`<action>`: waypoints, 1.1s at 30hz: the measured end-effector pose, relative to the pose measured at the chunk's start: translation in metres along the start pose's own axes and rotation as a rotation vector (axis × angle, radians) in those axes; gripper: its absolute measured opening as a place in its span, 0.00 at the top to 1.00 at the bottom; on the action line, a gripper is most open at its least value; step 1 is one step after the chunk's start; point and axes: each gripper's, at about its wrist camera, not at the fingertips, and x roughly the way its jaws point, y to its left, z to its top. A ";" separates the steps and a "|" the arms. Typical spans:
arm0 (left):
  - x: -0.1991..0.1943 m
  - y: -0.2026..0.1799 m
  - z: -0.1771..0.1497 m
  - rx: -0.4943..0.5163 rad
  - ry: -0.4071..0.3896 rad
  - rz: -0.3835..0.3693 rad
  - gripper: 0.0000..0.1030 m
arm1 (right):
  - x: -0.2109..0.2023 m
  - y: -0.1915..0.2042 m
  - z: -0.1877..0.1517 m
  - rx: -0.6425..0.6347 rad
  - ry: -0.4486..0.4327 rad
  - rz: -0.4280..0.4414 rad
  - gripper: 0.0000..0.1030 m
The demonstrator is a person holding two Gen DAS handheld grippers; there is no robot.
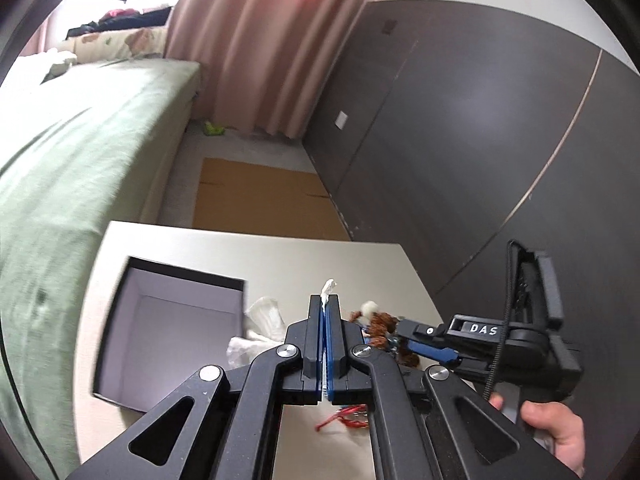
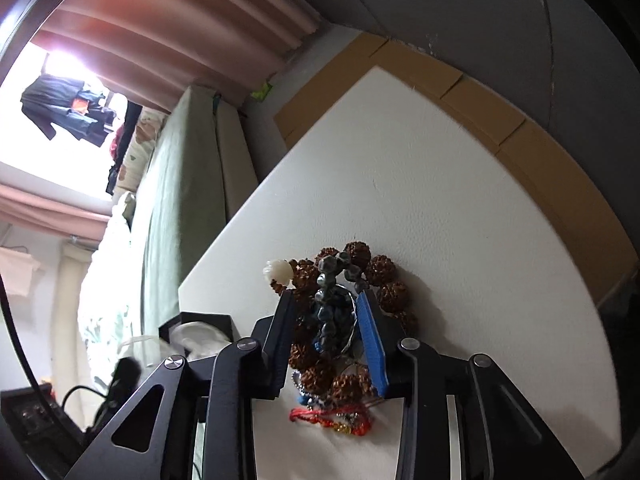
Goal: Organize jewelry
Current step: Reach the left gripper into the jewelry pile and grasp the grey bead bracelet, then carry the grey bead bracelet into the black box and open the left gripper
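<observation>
Black box (image 1: 168, 320), lid off, lilac lining, near tabletop's (image 1: 280, 252) left edge; crumpled white wrapping (image 1: 260, 328) just beside its right wall. Centre: left gripper (image 1: 326, 300) clamped fully shut on a sliver of white paper (image 1: 329, 289), angled down, apart from the jewelry. Right of that, jewelry pile mid-tabletop toward near edge: brown seed-bead bracelet (image 2: 376, 276) ringing a dark grey bead strand (image 2: 334, 300), red thread bracelet (image 2: 332, 420) nearest cam. Right gripper (image 2: 326, 300) steeply nose-down over pile, straddling grey strand, whose long axis runs along the fingers, away from cam. Jaws part-closed; pads touching beads or not: can't tell. Right hand (image 1: 556, 436) clearly nearer. Likely next: pinch, lift, carry left to box.
</observation>
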 end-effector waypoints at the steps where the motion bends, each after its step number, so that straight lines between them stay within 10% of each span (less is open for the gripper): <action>1: -0.002 0.004 0.001 -0.008 -0.005 0.006 1.00 | 0.003 0.000 0.000 -0.005 0.002 -0.008 0.70; 5: -0.006 0.016 0.005 -0.035 -0.007 0.024 1.00 | 0.009 0.001 0.002 -0.028 -0.006 -0.040 0.88; 28: -0.061 0.070 0.023 -0.166 -0.117 -0.006 0.99 | -0.071 0.069 -0.029 -0.210 -0.248 0.199 0.88; 30: -0.056 0.076 0.025 -0.200 -0.088 -0.031 0.95 | -0.066 0.078 -0.034 -0.221 -0.237 0.224 0.88; 33: -0.052 0.083 0.025 -0.243 -0.056 -0.034 0.48 | -0.055 0.090 -0.039 -0.242 -0.209 0.268 0.88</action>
